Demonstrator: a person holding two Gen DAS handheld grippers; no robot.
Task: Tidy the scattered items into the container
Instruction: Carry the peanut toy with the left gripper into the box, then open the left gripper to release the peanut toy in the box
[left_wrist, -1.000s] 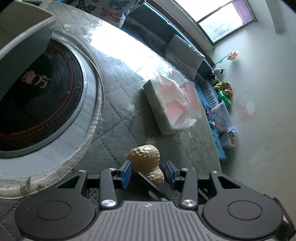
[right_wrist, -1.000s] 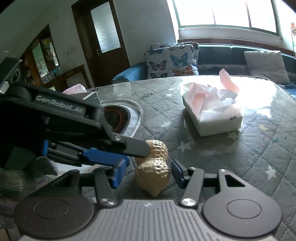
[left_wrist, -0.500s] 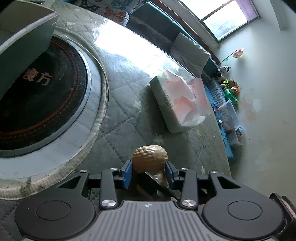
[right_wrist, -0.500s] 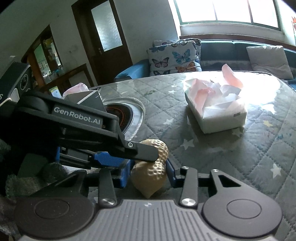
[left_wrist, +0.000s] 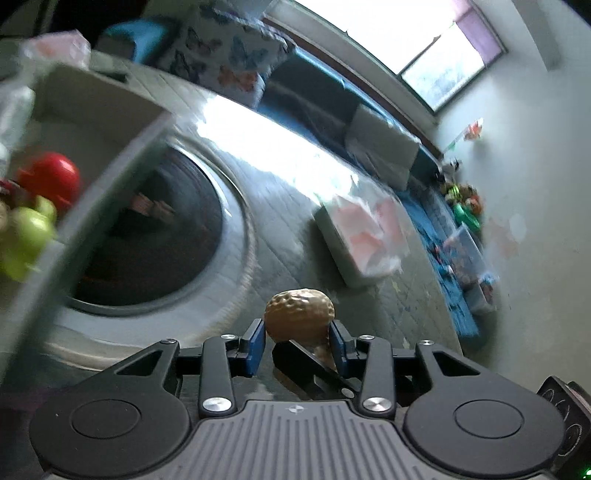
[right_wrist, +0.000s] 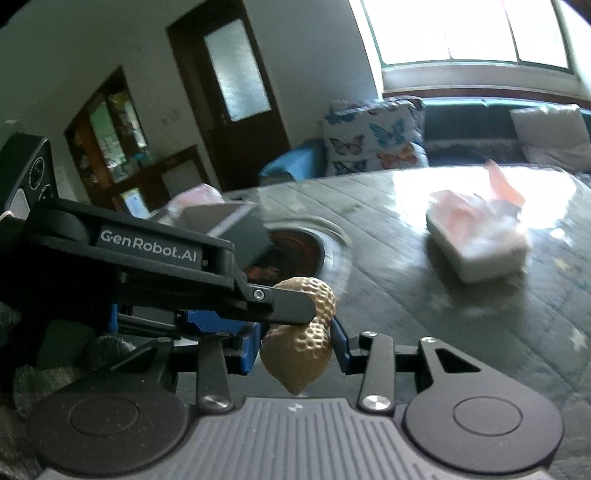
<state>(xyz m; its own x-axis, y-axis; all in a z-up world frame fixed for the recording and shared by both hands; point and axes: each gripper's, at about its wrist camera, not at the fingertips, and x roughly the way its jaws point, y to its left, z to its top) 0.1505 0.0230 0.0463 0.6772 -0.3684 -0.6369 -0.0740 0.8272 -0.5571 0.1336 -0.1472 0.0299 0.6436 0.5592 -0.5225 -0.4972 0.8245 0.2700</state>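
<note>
peanut-shaped toy (right_wrist: 299, 343) hangs above the quilted worktop (right_wrist: 461, 332), pinched between both claws. right claw (right_wrist: 295, 347) is clamped tight on its lower lobe. left claw (left_wrist: 297, 338) grips the upper lobe, its jaws closing in on it. grey container (left_wrist: 110, 158) lies at left, with a red ball (left_wrist: 51, 177) and green fruit (left_wrist: 26, 236) inside. tissue box (left_wrist: 358, 240) sits well apart.

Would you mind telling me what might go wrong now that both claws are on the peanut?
1. The left claw, its jaws closing, and the shut right claw both grip one peanut; uneven pulls could twist it free.
2. The pictures are motion-blurred; a fast carry may clip the wall of the box.
3. The box holds a red fruit and green fruit, so the peanut might bounce out.
</note>
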